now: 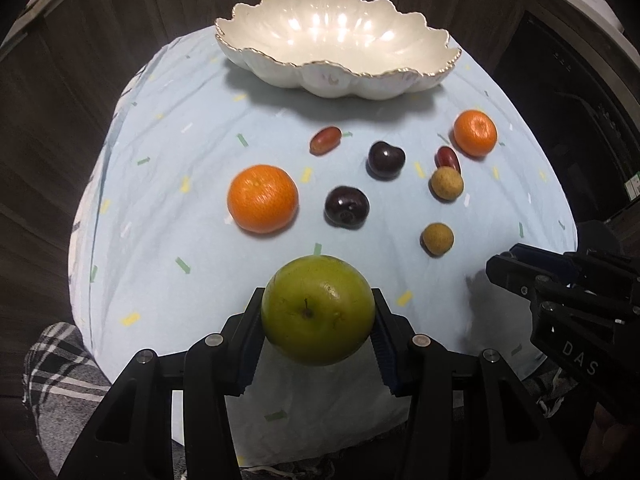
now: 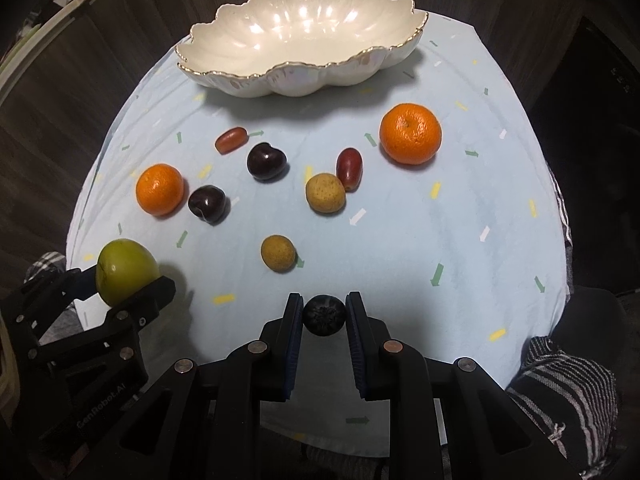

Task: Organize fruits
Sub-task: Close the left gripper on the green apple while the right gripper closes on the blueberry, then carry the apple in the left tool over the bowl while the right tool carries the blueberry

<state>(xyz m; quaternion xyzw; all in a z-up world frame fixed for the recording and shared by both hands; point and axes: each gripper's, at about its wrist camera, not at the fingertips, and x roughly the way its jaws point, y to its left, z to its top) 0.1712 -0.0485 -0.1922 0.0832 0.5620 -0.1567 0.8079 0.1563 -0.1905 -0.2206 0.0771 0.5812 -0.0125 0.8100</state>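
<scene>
My left gripper (image 1: 318, 312) is shut on a green apple (image 1: 318, 310), held just above the cloth near the table's front edge; the same apple (image 2: 126, 272) shows at the left of the right wrist view. A small dark blueberry (image 2: 324, 315) sits pinched between the pads of my right gripper (image 2: 324, 316). On the cloth lie two oranges (image 1: 263, 199) (image 1: 475, 133), two dark cherries (image 1: 346, 207) (image 1: 386, 160), two red grapes (image 1: 325, 140) (image 1: 449, 159) and two tan longans (image 1: 447, 183) (image 1: 437, 239). The white scalloped bowl (image 1: 320, 76) stands empty at the far side.
A pale blue cloth (image 2: 460, 208) with small coloured marks covers the round table. Dark wood panels surround it. Plaid fabric (image 1: 60, 364) lies at the front left edge and striped fabric (image 2: 568, 380) at the front right.
</scene>
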